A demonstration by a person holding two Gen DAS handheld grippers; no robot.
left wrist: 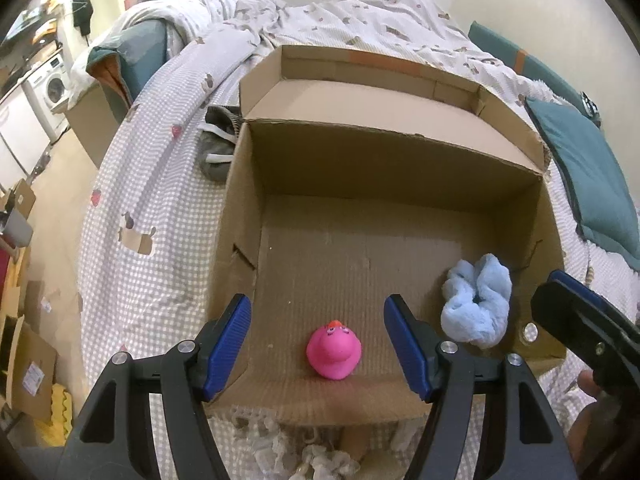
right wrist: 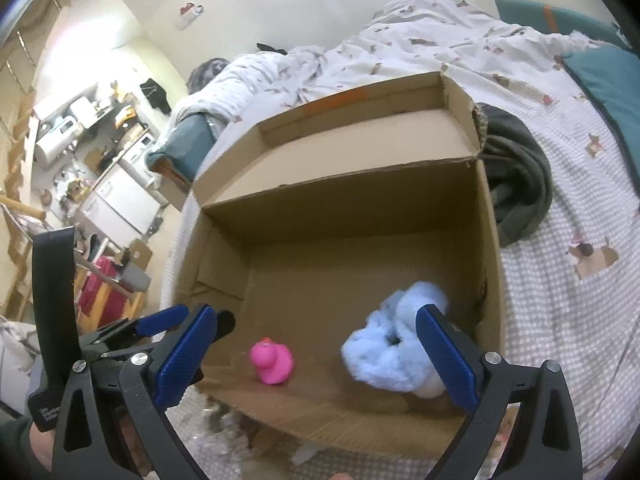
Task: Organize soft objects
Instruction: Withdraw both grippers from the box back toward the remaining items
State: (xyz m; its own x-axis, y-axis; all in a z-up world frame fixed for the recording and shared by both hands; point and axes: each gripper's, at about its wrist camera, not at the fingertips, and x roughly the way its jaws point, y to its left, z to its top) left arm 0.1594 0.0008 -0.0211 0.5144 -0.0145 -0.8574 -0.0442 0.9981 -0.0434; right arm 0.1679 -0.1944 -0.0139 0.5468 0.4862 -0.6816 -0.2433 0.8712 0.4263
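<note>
- No text, brand or number can be read in either view.
- The black handle [right wrist: 48, 412], just left of the right gripper, has small white print, too blurred to read.

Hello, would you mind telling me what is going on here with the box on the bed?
A person holds a two-finger gripper in each hand over an open cardboard box that sits on a bed. A pink rubber duck and a fluffy blue plush already lie on the box floor. The left gripper and the right gripper are both open and empty.
</note>
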